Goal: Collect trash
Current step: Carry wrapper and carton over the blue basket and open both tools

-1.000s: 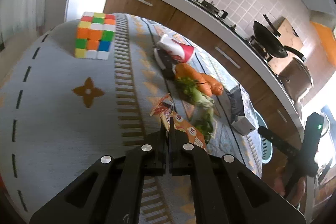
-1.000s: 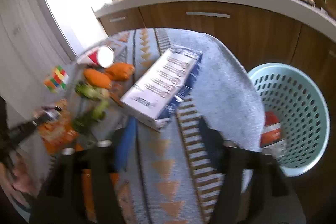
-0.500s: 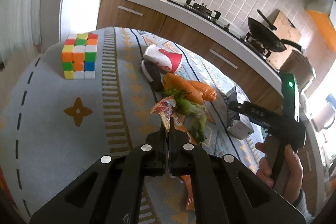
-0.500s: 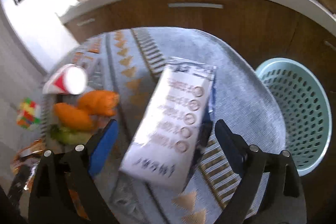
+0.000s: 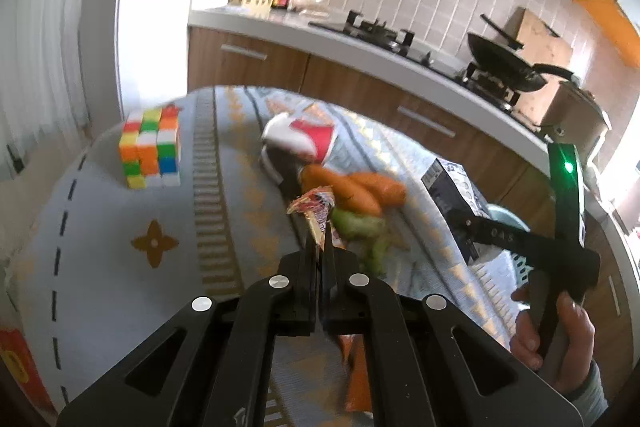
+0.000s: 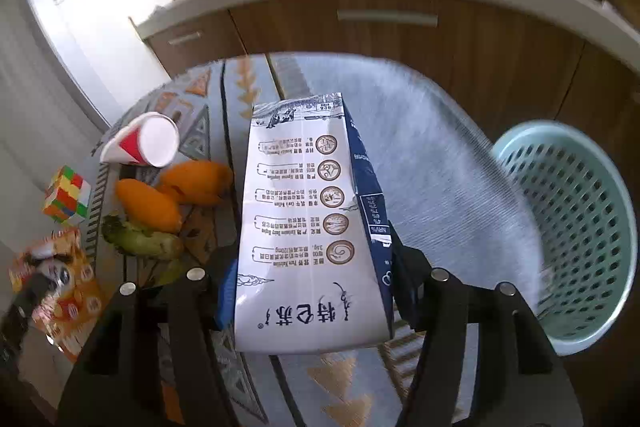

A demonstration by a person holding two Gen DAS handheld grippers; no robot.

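The milk carton (image 6: 308, 227) lies flat on the patterned tablecloth (image 6: 440, 167), its long sides between the fingers of the right gripper (image 6: 312, 291), whose jaws are closing on it; whether the pads press yet, I cannot tell. It looks like an empty box: light, stiff along its edges, likely to dent if squeezed on the broad face, so the narrow sides near the end seem the best hold. The left gripper (image 5: 318, 247) is pinched tight on an orange snack wrapper (image 5: 316, 211), thin and crinkly, dangling above the table. Both tools tilt downward; a hand (image 5: 560, 339) grasps the right one. The pale green basket (image 6: 580, 227) waits beside the table.
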